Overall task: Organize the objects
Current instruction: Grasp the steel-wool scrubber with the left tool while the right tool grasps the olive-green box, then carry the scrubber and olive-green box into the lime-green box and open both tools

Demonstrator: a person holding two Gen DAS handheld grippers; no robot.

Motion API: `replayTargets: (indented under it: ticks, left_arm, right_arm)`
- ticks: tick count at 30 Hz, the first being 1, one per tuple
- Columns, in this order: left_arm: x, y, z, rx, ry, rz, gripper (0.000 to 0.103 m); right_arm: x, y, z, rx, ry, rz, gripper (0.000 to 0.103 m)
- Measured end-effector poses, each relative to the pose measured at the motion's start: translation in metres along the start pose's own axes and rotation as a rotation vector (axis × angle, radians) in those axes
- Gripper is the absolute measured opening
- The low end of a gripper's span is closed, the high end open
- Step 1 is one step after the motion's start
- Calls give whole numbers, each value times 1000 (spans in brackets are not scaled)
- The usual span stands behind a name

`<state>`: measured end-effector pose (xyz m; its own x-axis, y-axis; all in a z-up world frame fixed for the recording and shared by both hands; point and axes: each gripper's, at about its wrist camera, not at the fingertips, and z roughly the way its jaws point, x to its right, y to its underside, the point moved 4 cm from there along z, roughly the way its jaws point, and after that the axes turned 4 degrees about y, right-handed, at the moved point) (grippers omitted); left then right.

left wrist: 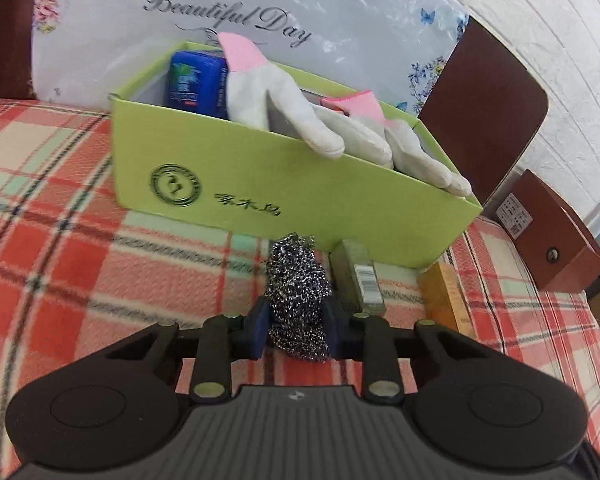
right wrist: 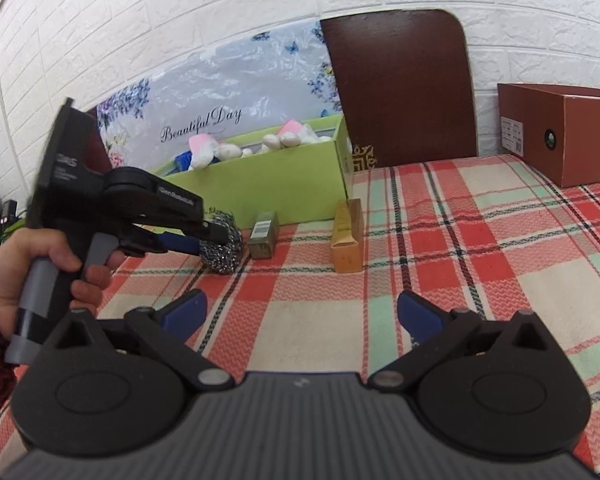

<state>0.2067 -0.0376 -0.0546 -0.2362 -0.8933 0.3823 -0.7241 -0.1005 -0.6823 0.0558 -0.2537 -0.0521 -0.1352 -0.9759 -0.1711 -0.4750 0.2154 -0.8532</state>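
Bed cover (right wrist: pixel 440 240): a red, green and cream checked cloth, soft underfoot for anything set on it, so small boxes may tip when nudged
Green box (left wrist: pixel 260 184): open-topped card bin, the likely home for loose things; its near wall stands right behind the scrubber and must be cleared on the way in
White gloves (left wrist: pixel 300 120): floppy, pink-cuffed, draped over the bin's front rim with fingers hanging outside, taking up much of the opening; a blue packet (left wrist: pixel 196 80) stands in the back corner
Brown box (right wrist: pixel 560 132): off to the far right, well apart, no bother
Left gripper (left wrist: pixel 296 324): its blue pads are pinched on the steel scrubber (left wrist: pixel 296 280), one on each side of the lower half, the wad squeezed narrow between them
Right gripper (right wrist: pixel 300 316): fingers spread wide with nothing between, hovering over bare cloth
Steel scrubber, handling: I'd judge it very light, springy and squashy, rough enough not to slip, but its wire loops could snag on the gloves or the cloth; a mid-body pinch like this one suits it
Olive box (left wrist: pixel 358 280): small, lying just right of the scrubber, close enough to be knocked
Yellow box (right wrist: pixel 346 236): small carton, further right, near the bin's corner
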Motion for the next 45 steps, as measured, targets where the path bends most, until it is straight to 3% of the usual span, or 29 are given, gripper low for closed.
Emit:
replayTargets:
  ticks: [5,7,11,13,15,16,17,19,20,25,32,36,41,45]
  left_arm:
    - [-16,25,-42,17,-32,-10,28]
    - [-27,34,-51,18,-36,-50,28]
    - [-40,39,-60,30,-24,-104,29]
    - [-43,38,-62,28,-25,-128,35]
    - [-44,38,-62,29,-37,-141,57]
    - [-43,38,-63,33,-49,-145,60]
    - [-43,37,-63,39,-56,-146,61]
    - [-43,37,-65,39,-50,-145,61]
    - [-44,38,-65,43,-49,-150,62]
    - [-52,34,-54,38,-82,-195,66]
    - [-53,18,-31,53,-169,-202,75]
    - [-58,21,-38,56,-149,-253,75]
    - [-60,28,-61,105,-127,-245,75]
    - [-70,28,-56,78,-104,-326,75]
  right_arm:
    - [-23,-9,23,18,-59,-91,103]
    - [-35,-17,40,15,-66,-145,96]
    - [-51,-33,88,-36,-45,-207,75]
    - [-55,-40,109,-61,-32,-201,68]
    - [-58,-45,124,-74,-23,-195,60]
    - [-59,-46,132,-81,-18,-197,56]
    - [-60,-46,138,-89,-17,-202,49]
    - [-60,-44,143,-107,-20,-212,24]
    - [-59,-43,141,-106,-21,-208,22]
    - [-57,-32,89,-57,-66,-218,22]
    - [-48,2,40,-97,-108,-147,22]
    - [-52,7,33,-104,-116,-168,22]
    - [-54,6,34,-99,-119,-159,25]
    - [-56,7,35,-101,-120,-153,30]
